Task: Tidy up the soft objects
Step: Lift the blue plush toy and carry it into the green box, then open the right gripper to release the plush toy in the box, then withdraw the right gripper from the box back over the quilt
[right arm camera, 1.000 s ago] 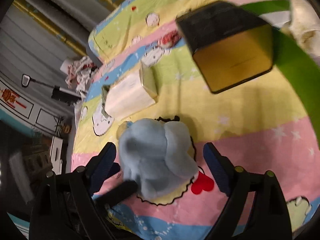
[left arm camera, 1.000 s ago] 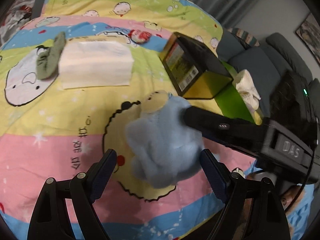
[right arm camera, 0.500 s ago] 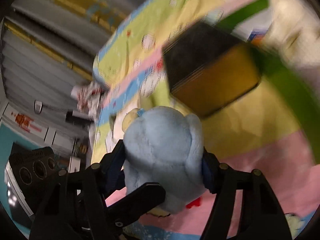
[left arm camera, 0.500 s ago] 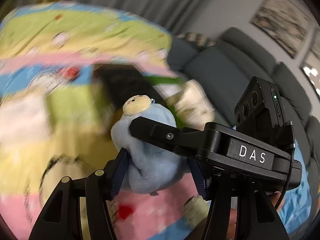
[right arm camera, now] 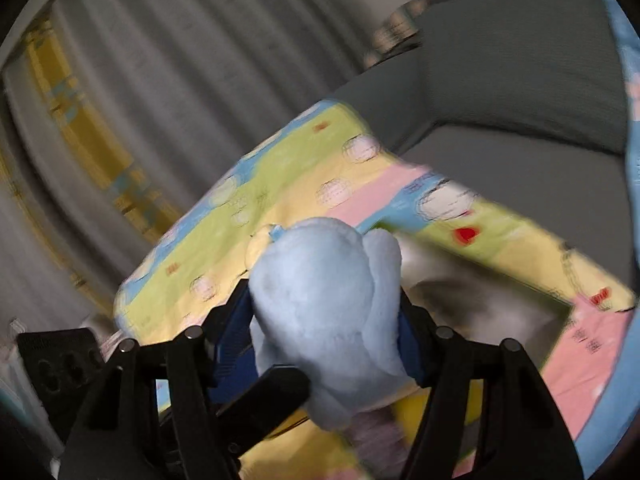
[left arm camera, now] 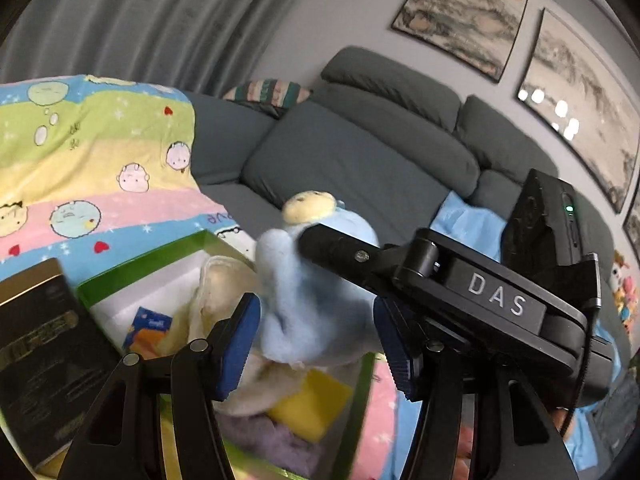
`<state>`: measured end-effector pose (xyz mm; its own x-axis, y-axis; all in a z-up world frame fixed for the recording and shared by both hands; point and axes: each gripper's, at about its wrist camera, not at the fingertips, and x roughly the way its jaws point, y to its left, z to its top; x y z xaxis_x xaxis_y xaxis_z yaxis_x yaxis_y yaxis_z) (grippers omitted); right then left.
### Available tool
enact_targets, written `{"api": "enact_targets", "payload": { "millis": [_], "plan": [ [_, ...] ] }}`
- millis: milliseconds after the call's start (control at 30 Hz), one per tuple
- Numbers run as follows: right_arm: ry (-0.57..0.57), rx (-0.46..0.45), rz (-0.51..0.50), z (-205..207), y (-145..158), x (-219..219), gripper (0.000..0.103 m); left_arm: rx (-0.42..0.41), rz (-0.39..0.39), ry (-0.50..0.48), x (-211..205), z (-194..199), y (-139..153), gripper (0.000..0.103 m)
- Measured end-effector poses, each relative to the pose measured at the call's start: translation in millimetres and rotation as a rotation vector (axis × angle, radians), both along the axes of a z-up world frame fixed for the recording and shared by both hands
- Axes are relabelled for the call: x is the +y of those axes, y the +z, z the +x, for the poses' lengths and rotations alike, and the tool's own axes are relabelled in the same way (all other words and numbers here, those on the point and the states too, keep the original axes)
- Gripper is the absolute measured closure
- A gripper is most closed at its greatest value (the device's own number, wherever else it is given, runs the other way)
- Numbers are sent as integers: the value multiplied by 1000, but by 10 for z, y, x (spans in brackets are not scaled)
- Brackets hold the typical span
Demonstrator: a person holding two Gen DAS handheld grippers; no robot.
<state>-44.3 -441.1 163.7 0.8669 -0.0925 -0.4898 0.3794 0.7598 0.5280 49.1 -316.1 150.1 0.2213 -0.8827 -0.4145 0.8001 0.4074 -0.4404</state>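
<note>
I have the blue plush toy (left arm camera: 316,304) pinched from two sides at once. In the left wrist view it sits at centre frame between the left gripper (left arm camera: 318,340), whose blue pads (left arm camera: 236,340) dent its lower body; the right gripper (right arm camera: 326,340) comes in from the right of that frame, one black finger lying across the toy's shoulder. In the right wrist view the toy fills the lower middle, and the pads there press into its flanks. Both sets of jaws have just been closing, with the toy between them, and now squeeze it.

It hangs in the air above the green-rimmed box (left arm camera: 132,272) at the lower left of the left wrist view, where a cream cloth (left arm camera: 224,288), a yellow piece (left arm camera: 316,404) and something lilac (left arm camera: 264,440) already lie. A dark tin (left arm camera: 40,344) stands just left of the box, on the cartoon-print sheet (left arm camera: 92,160).

I judge the toy very light and thoroughly squashy: the pile gives under the pads, so the grip sinks in rather than slipping. Nothing about it looks fragile. The thick torso is the place to hold, not the small cream head (left arm camera: 308,206), which would flop. One gripper would probably carry it.
</note>
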Motion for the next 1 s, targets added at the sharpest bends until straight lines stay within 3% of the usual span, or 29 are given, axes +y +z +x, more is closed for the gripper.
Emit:
{"api": "enact_targets", "payload": {
  "millis": [100,200,267,333,400,500,667,767,867,1000],
  "plan": [
    [-13,9,56,29,-174,-159,39,32,24,26,-115,61,-123,43],
    [-41,62,46,106,-242,-158,37,83,38,44,-92,73,-240,43],
    [-22,79,26,158,-235,-118,26,103,49,50,-38,59,-248,42],
    [-3,70,18,114,-229,-110,17,102,66,58,46,38,-225,34],
    [1,64,13,98,-204,-77,16,85,68,73,137,-15,-165,27],
    [9,51,4,60,-181,-38,13,73,62,114,367,-88,-35,19],
    [68,21,-28,-31,-112,160,13,76,53,170,822,-211,139,18],
    [75,53,-58,-95,-121,313,13,75,60,222,1139,-281,217,17],
    [70,89,-86,-157,-150,481,13,78,83,280,1466,-341,239,10],
    [91,134,-53,-203,-266,709,13,43,187,386,1813,-389,212,9]
  ]
}}
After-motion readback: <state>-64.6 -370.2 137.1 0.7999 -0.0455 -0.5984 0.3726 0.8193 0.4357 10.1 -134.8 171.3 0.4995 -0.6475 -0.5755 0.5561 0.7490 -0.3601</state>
